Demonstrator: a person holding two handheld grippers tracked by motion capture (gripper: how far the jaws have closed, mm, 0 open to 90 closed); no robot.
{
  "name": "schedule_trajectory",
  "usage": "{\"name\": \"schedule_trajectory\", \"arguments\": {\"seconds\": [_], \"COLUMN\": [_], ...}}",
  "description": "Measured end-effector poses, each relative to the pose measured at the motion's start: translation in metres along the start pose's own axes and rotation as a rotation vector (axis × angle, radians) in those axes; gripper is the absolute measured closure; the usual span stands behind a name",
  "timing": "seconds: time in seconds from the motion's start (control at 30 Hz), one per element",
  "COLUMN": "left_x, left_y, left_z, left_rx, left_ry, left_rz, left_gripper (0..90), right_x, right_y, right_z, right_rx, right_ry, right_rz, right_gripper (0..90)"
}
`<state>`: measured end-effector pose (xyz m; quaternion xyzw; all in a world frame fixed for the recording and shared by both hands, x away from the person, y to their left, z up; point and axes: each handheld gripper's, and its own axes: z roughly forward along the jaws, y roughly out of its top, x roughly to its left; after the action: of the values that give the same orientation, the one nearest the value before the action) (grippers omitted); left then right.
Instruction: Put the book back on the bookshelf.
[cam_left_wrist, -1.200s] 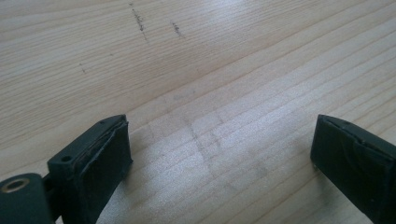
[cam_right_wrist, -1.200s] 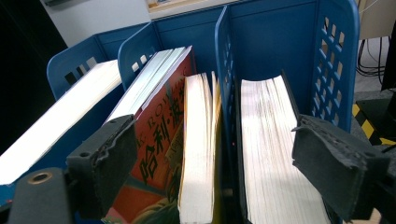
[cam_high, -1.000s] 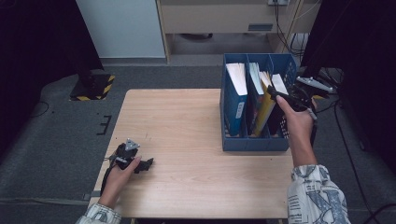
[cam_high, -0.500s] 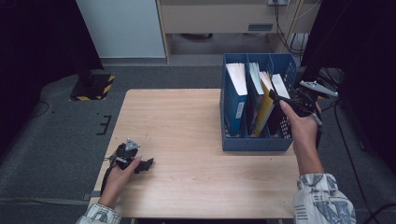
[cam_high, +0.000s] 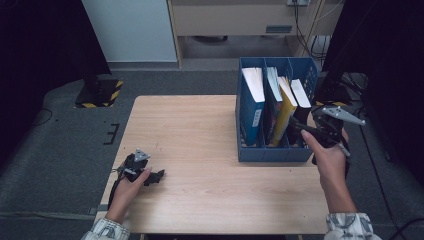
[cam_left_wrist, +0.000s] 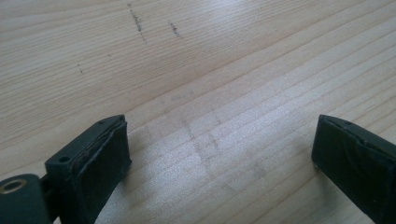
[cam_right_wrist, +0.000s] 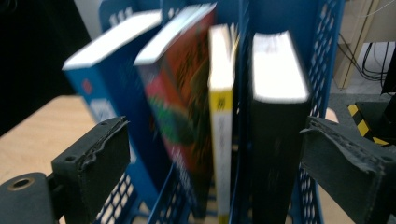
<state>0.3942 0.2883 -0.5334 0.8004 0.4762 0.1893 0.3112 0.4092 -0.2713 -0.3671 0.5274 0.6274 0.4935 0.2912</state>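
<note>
A blue file rack (cam_high: 272, 152) stands on the right half of the wooden table (cam_high: 200, 130) and holds several upright books. Among them are a blue book (cam_high: 253, 107), a yellow-spined book (cam_high: 282, 115) and a black book (cam_high: 301, 100). My right gripper (cam_high: 295, 123) hovers open at the rack's right front, jaws wide. In the right gripper view the black book (cam_right_wrist: 275, 135) and the yellow-spined book (cam_right_wrist: 222, 126) lie ahead of that gripper (cam_right_wrist: 215, 163). My left gripper (cam_high: 157, 176) rests open on the table near the front left edge, over bare wood (cam_left_wrist: 219, 149).
A white cabinet (cam_high: 132, 30) and a low shelf unit (cam_high: 235, 20) stand beyond the table. A yellow-and-black striped base (cam_high: 100, 92) sits on the grey floor to the left. Cables (cam_high: 305, 25) hang at the back right.
My right gripper has drawn back toward the rack's front right and dropped a little. The left gripper has stayed where it was.
</note>
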Motion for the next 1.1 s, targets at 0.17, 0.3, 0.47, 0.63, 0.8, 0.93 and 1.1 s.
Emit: {"name": "schedule_trajectory", "arguments": {"seconds": [0.17,0.3,0.47,0.63,0.8,0.93,1.1], "left_x": [0.000,0.000,-0.001,-0.001,-0.001,-0.001,-0.001], "left_y": [0.000,0.000,-0.001,-0.001,-0.001,-0.001,-0.002], "left_z": [0.000,0.000,0.000,0.000,0.000,0.000,0.000], "left_rx": [-0.002,-0.002,-0.005,-0.006,-0.006,-0.009,-0.011], "left_ry": [0.000,0.000,-0.001,-0.001,-0.001,-0.002,-0.001], "left_rz": [0.000,0.001,0.002,0.001,0.000,0.001,0.004], "left_gripper": [3.2,3.1,3.1,3.0,2.6,2.3,1.8], "right_x": [0.009,0.015,0.024,0.034,0.044,0.054,0.065], "right_y": [-0.026,-0.048,-0.069,-0.084,-0.100,-0.112,-0.122], "right_z": [-0.007,-0.008,-0.002,0.004,0.010,0.015,0.019], "right_rx": [0.037,0.073,0.119,0.146,0.174,0.210,0.262], "right_ry": [0.025,0.040,0.060,0.085,0.112,0.134,0.152], "right_rz": [-0.008,-0.023,-0.025,-0.040,-0.052,-0.060,-0.109], "right_gripper": [7.9,7.6,7.6,7.2,7.1,6.8,5.9]}}
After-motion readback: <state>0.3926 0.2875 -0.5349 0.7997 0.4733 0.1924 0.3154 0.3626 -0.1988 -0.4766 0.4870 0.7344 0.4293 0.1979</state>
